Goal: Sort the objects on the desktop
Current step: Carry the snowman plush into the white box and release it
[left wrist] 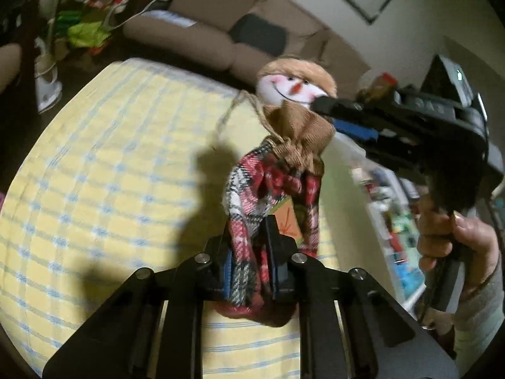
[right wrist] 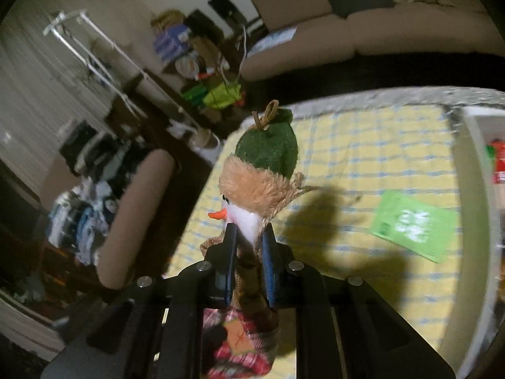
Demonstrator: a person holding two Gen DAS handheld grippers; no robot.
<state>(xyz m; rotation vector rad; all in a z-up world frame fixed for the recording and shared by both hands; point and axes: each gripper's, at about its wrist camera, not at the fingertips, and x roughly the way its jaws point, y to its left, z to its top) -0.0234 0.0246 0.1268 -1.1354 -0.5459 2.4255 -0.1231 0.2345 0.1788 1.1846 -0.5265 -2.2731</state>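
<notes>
The left gripper [left wrist: 249,252] was clamped on the plaid body of the snowman doll [left wrist: 277,170], and the right gripper [right wrist: 249,246] was clamped at its neck, so the doll hung above the bench [left wrist: 94,189] between both. To the right lay a green packet [right wrist: 413,227] and a white bin [right wrist: 473,189]. I think uneven pulling could tear the soft cloth, or one grip could slip and the doll fall.

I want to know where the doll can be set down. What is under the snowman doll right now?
Under the snowman doll, held by the left gripper and right gripper, lies the yellow checked cloth with the doll's shadow. The patch directly behind its body is covered.
</notes>
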